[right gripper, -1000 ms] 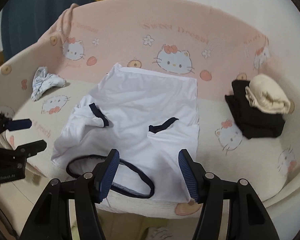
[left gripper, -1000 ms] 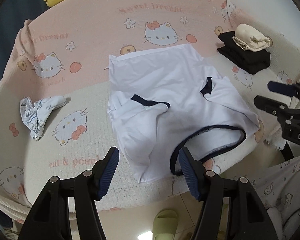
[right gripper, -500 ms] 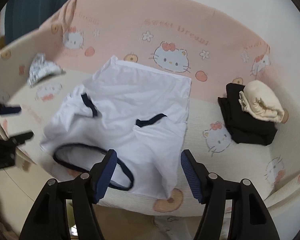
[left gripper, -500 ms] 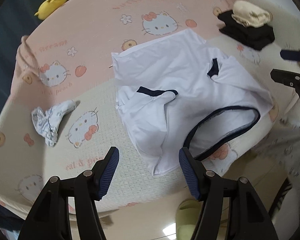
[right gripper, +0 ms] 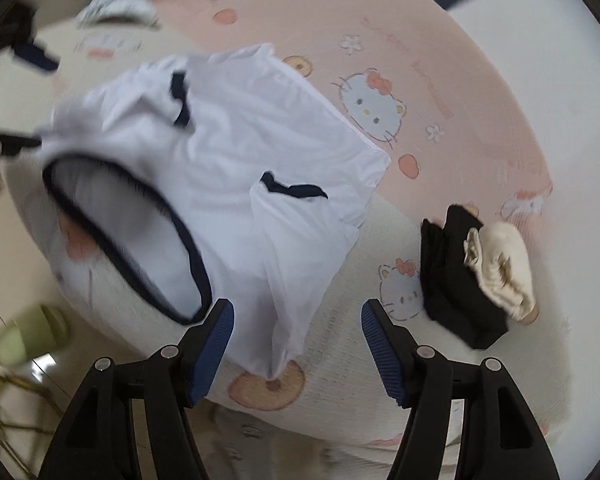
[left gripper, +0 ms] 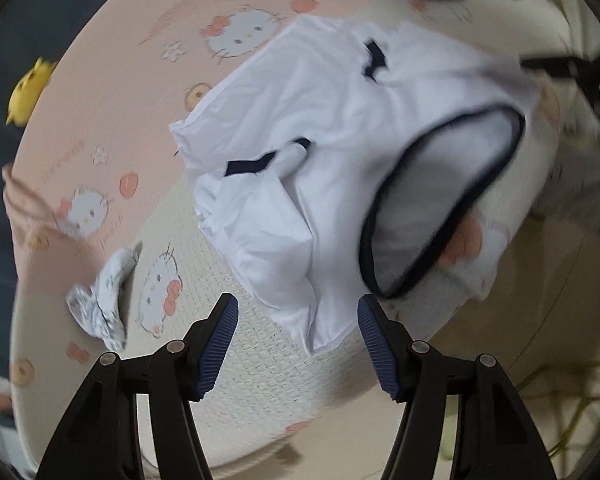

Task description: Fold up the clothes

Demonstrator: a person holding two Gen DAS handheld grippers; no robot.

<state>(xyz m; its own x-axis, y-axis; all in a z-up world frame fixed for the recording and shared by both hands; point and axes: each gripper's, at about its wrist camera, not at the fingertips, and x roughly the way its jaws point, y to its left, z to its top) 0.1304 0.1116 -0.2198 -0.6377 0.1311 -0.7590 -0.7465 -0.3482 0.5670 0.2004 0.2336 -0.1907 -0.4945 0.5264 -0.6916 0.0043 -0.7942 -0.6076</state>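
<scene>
A white T-shirt with navy trim lies spread and partly folded on the cartoon-cat blanket, its dark-rimmed neck opening hanging over the front edge. My left gripper is open, just short of the shirt's near left corner. My right gripper is open too, with the shirt's near right corner lying between and just beyond its fingers. Neither holds any cloth. The other gripper shows blurred at the far edge of each view.
A folded black garment with a cream one on top sits right of the shirt. A small patterned cloth lies crumpled to the left. A yellow plush rests at the back. A green slipper lies on the floor.
Both grippers have dropped closer to the shirt's near corners and tilted outward, so each view has rotated and blurred. The shirt itself lies as before.
</scene>
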